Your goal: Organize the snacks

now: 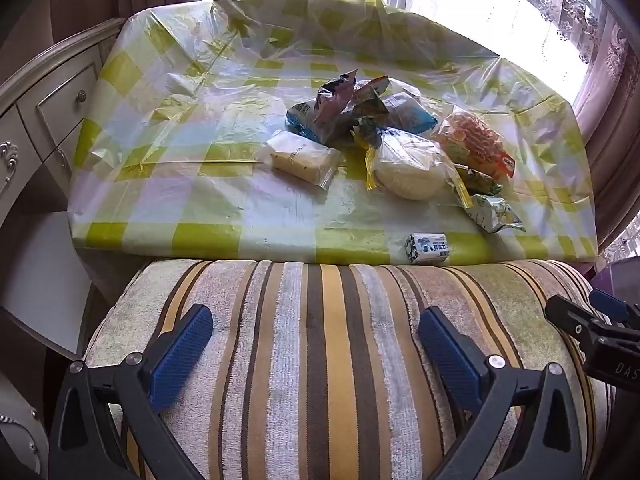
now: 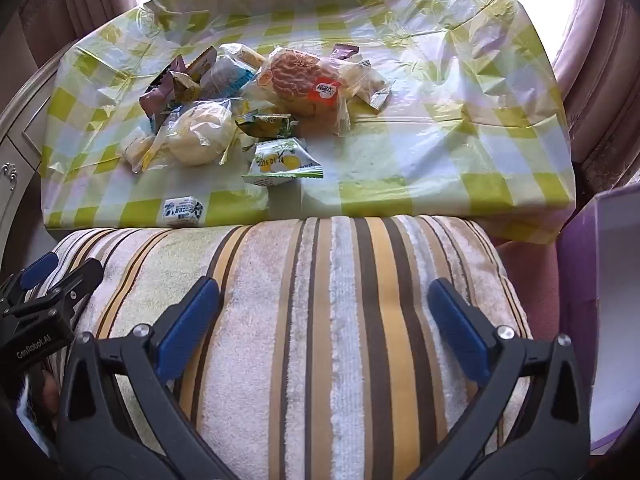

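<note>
left claw released | right claw released, "GenRobot.AI" | lemon packet "2026 01"

Purple box cut off, right edge

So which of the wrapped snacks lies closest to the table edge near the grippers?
The small white block-shaped packet with dark print, lying alone at the checked tablecloth's front edge.

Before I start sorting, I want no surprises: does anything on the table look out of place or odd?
The snacks sit jumbled in one overlapping heap. A small wrapped cube lies apart at the table's near edge, where it could slip off. Nothing looks spilled or torn.
</note>
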A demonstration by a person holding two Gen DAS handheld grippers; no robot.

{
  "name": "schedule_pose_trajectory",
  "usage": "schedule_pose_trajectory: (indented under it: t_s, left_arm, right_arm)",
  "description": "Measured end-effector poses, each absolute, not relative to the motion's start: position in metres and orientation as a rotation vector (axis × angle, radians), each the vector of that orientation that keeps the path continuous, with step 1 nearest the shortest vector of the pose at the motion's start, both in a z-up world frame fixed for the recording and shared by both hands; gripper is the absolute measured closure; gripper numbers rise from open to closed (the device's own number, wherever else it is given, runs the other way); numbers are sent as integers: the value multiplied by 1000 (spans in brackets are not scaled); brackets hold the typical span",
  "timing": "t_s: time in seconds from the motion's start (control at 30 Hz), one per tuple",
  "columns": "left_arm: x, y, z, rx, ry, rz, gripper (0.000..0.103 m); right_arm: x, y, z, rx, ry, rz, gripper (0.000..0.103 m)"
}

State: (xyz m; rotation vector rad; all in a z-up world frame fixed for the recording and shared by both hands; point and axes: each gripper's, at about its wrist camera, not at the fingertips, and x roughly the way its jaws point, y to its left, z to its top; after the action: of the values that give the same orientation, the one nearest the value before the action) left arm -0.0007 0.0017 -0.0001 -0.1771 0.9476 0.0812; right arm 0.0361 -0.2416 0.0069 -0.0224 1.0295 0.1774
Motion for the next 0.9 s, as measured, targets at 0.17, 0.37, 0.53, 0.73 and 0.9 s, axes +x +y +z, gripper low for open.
schedule_pose_trajectory:
  t_s: [0.17, 0.37, 0.53, 0.73, 0.9]
  left_arm:
    - [2, 0, -5, -150, 959, 101, 0]
    - [1, 2, -4, -171, 963, 104, 0]
    - [2, 1, -3, -167, 968, 109, 0]
    - [2, 1, -2, -169, 968, 107, 0]
    - [3, 0, -1, -169, 967, 105, 0]
  right_arm:
    - [36, -242, 7, -22, 1031, 180, 0]
    - [36, -242, 7, -23, 1032, 182, 0]
    - [36, -240, 7, -24, 1030, 181, 0]
    - [36, -241, 7, -23, 1029, 182, 0]
    - [36, -242, 7, -23, 1029, 184, 0]
